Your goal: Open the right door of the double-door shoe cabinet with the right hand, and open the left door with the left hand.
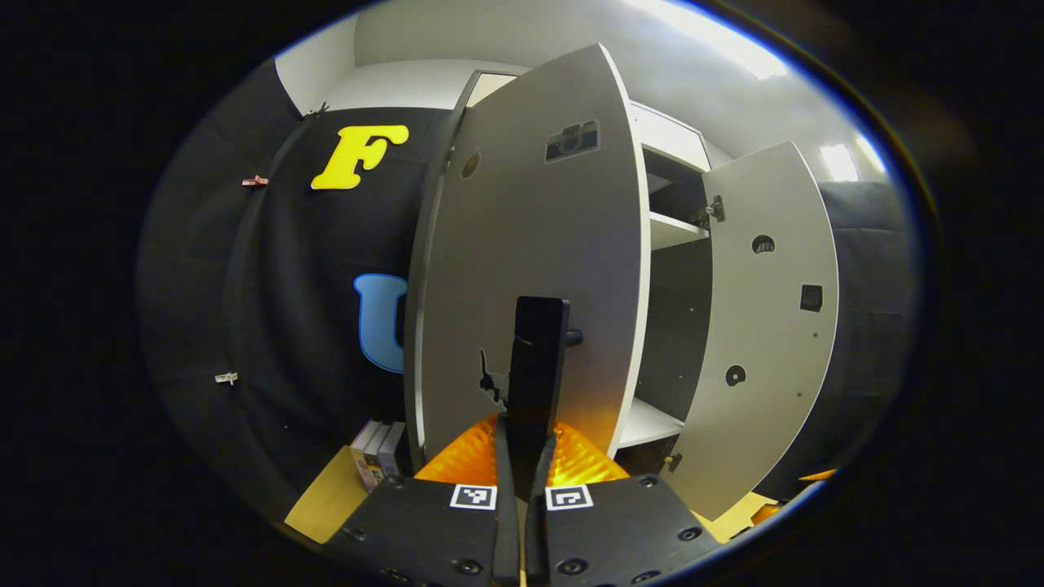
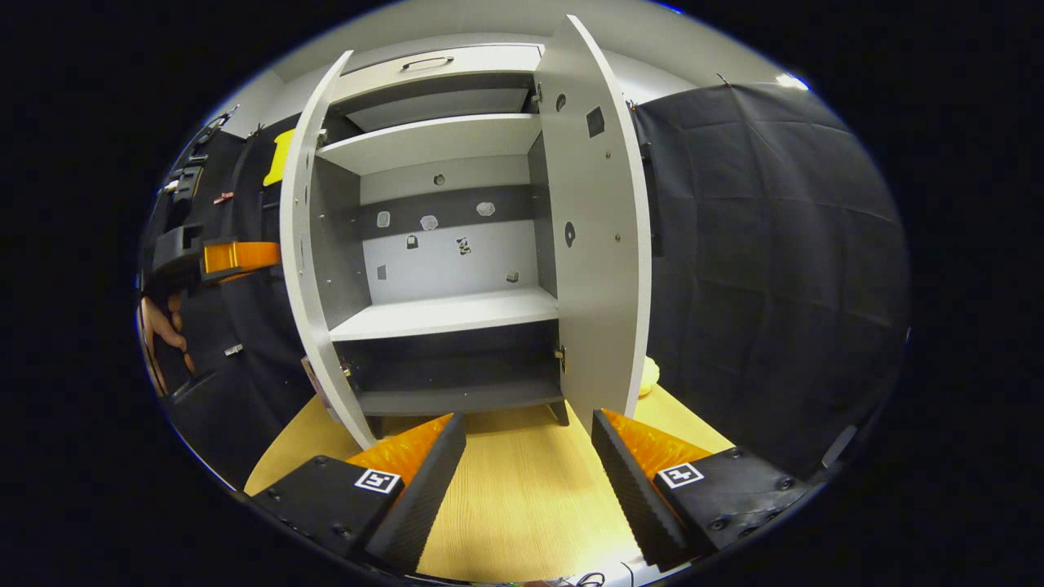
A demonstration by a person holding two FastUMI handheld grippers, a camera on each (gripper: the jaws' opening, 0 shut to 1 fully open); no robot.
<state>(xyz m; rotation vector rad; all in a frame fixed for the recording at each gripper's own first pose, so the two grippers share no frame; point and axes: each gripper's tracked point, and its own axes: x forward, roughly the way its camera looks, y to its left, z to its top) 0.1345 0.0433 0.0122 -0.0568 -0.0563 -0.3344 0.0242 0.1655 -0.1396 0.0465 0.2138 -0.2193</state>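
Both grey flat-panel doors of the white shoe cabinet (image 2: 440, 244) are standing open. L gripper (image 1: 538, 359) is clamping the left door's dark bar handle (image 1: 538, 367); R gripper (image 2: 530, 456) is hanging spread (empty). Risk: overswinging could be straining the hinges.

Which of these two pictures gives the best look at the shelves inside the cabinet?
The right gripper view: it faces the open cabinet head-on, so the shelves show across their full width between both doors. In the left gripper view, the left door stands in front, leaving a narrow slice of shelf beside the right door.
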